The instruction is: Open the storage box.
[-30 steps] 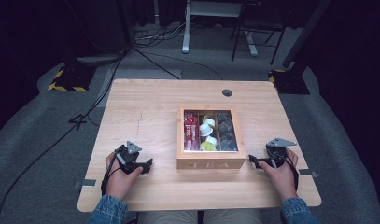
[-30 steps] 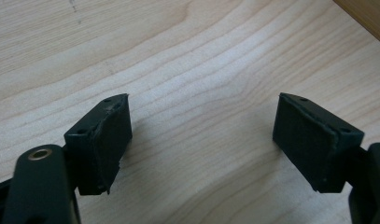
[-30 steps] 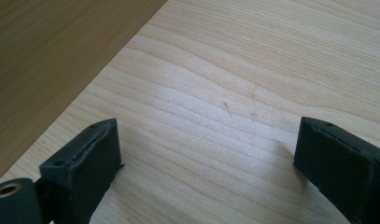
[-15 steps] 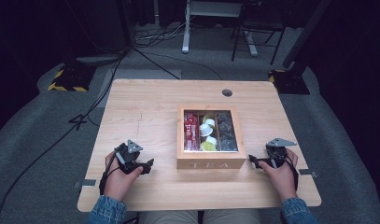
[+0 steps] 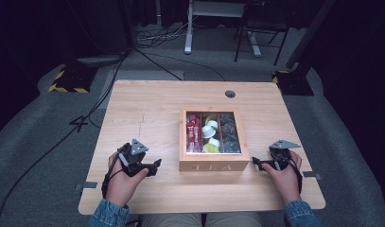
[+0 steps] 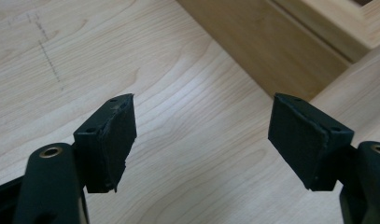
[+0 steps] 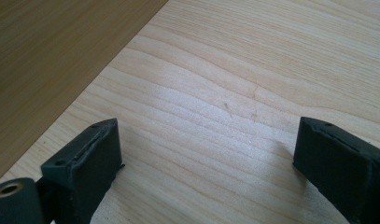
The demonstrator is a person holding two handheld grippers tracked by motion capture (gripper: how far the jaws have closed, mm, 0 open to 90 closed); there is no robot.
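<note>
High view: the light wooden tea box with a glass lid (image 5: 214, 161) sits closed at frame centre on the table (image 5: 147, 109), untouched, between the spread left hand-held gripper (image 5: 154, 165) and spread right hand-held gripper (image 5: 254, 163).

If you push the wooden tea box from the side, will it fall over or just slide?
The tea box looks low and wide, sitting flat on the table, so it would probably slide, not tip. Its thick wooden walls suggest it is stiff and fairly heavy.
</note>
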